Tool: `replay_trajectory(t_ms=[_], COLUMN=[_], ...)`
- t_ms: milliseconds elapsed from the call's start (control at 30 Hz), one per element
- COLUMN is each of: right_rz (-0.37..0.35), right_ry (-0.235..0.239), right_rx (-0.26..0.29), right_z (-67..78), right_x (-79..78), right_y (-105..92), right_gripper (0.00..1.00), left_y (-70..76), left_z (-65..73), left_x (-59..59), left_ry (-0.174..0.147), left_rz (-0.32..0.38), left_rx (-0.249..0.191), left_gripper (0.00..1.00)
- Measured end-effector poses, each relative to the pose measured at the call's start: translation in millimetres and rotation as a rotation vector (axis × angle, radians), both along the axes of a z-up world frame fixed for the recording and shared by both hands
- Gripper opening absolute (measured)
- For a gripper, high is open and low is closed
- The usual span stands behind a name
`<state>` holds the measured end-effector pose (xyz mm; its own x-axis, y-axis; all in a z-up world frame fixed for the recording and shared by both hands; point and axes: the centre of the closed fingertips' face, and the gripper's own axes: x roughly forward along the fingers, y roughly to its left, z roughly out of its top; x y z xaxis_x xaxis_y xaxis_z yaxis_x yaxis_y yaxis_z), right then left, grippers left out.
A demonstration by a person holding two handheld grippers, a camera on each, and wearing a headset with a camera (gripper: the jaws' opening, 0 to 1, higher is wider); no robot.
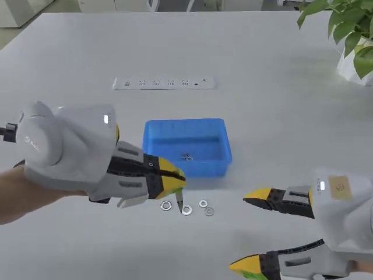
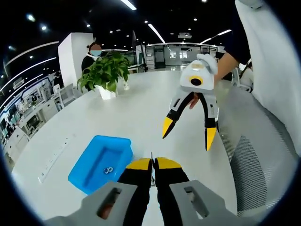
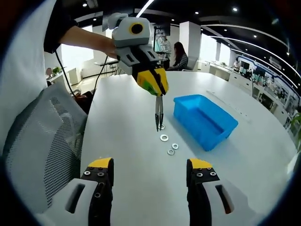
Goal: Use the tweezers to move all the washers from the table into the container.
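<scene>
L gripper (image 1: 175, 178) jaws clamped on tweezers (image 3: 158, 113), tips down among 4 washers (image 1: 186, 210) on desk (image 1: 262, 87), at 6 o'clock of blue container (image 1: 186, 168); more inside. R gripper (image 1: 240, 233) at 4 o'clock, jaws wide apart.

Bare surface (image 1: 262, 116) separates the right tool (image 1: 239, 233) from the washers (image 1: 203, 203); the tweezers (image 1: 179, 203) stand over them, the blue container (image 1: 192, 170) just behind.
</scene>
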<state>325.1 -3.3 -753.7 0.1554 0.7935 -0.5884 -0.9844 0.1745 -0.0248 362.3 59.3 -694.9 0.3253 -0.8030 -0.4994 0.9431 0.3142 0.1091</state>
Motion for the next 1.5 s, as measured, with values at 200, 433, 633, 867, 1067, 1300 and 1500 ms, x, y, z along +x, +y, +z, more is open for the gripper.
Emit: replay_trajectory(t_ms=[200,433,633,867,1067,1300,1500], right_rz=[-0.008,-0.013,-0.009,0.003,-0.010,-0.001,-0.005], right_ry=[0.004,0.007,0.032,0.061,0.068,0.076,0.083], right_rx=[0.032,0.036,0.026,0.019,0.027,0.033,0.041], right_z=[5.8,6.8,-0.4,-4.8,-3.9,-3.7,-2.6], right_x=[-1.7,1.2,-4.6,-10.1,-8.0,-9.1,-9.0], right_y=[2.3,1.1,0.5,1.0,2.6,5.6,7.5], right_gripper=[0.64,0.64,0.67,0.70,0.69,0.69,0.69], left_y=[-9.7,-11.7,-12.7,-13.3,-13.4,-8.9,-10.6], left_z=[-1.6,-6.0,-10.1,-13.9,-14.3,-14.3,-13.0], left_x=[-4.6,-2.4,1.5,1.4,1.7,3.3,3.0], left_ry=[-0.037,-0.036,-0.021,-0.008,-0.004,-0.019,-0.027], left_rz=[-0.077,-0.079,-0.071,-0.073,-0.075,-0.068,-0.069], left_rx=[0.014,0.020,0.018,0.021,0.024,0.038,0.036], left_gripper=[0.06,0.06,0.06,0.06,0.06,0.06,0.06])
